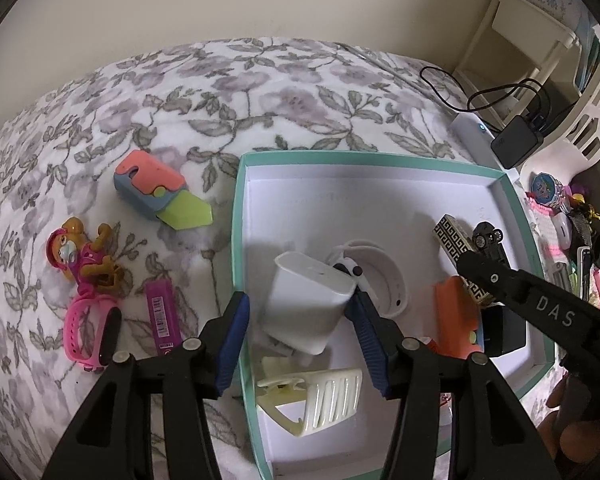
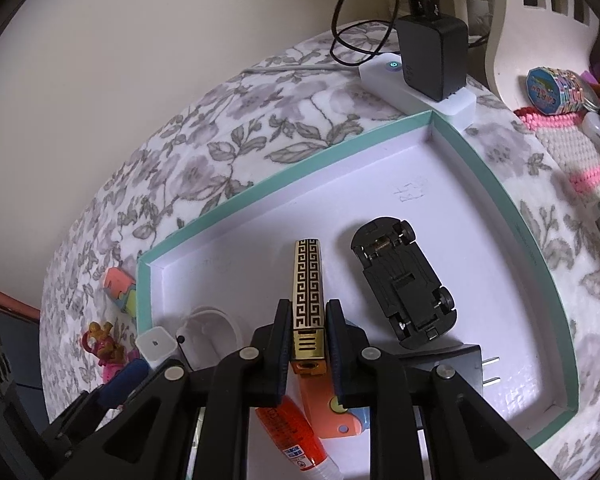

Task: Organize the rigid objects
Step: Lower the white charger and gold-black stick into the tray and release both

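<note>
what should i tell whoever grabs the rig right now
Left gripper: open around the white charger, over the box.
Right gripper: shut on the gold patterned lighter, over the box.
In the box: toy car, hair clip, glue tube.
Left on the blanket: toy knife, figurine, pink watch, pink eraser.
</note>
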### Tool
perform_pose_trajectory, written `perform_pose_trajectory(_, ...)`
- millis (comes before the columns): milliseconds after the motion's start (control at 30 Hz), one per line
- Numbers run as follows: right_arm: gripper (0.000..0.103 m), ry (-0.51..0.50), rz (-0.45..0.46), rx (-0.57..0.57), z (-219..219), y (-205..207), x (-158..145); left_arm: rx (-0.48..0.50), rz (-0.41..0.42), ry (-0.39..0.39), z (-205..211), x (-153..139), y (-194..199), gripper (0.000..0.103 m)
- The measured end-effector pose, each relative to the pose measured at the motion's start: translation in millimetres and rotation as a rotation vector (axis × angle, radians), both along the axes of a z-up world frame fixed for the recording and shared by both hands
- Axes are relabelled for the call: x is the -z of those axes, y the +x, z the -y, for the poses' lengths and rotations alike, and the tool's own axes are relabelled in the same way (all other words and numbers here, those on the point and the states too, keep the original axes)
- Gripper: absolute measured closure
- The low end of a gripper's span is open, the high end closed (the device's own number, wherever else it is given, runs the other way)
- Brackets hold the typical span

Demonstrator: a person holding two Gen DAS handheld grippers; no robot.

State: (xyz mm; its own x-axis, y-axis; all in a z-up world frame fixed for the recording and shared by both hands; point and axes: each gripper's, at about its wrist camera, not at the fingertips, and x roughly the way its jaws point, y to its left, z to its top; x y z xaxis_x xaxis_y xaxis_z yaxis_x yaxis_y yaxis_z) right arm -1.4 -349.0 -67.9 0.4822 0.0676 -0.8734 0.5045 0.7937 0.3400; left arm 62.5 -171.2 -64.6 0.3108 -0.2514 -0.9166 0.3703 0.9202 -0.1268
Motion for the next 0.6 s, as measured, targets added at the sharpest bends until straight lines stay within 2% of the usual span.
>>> perform_pose_trajectory(100,0.083,-0.009,-0.002,-0.004,0,1,0,0.005,0.011,0.003,1,-3,-1,0.041)
perform_pose_trajectory(367,0.083,-0.021,0.013,0.006,0,-1,-2,0.002,0.027,-0.007,-2,-8,0,0.039)
perform_pose_trajectory(433,0.083,-0.034,0.015,0.005,0,-1,-3,0.0,0.036,-0.012,-4,-11,1,0.036)
perform_pose_trajectory(467,0.081,-0.041,0.016,0.004,0,-1,-4,-0.003,0.041,-0.014,-5,-13,1,0.035)
perform_pose_trajectory(533,0.072,-0.049,0.02,0.006,0,-1,-5,-0.017,0.048,-0.024,-8,-16,3,0.035)
perform_pose_trajectory(567,0.065,-0.052,0.02,0.006,-1,-1,-5,-0.025,0.05,-0.029,-10,-17,4,0.035)
perform_pose_trajectory(600,0.062,-0.056,0.021,0.006,-1,-1,-6,-0.035,0.052,-0.035,-13,-19,5,0.035)
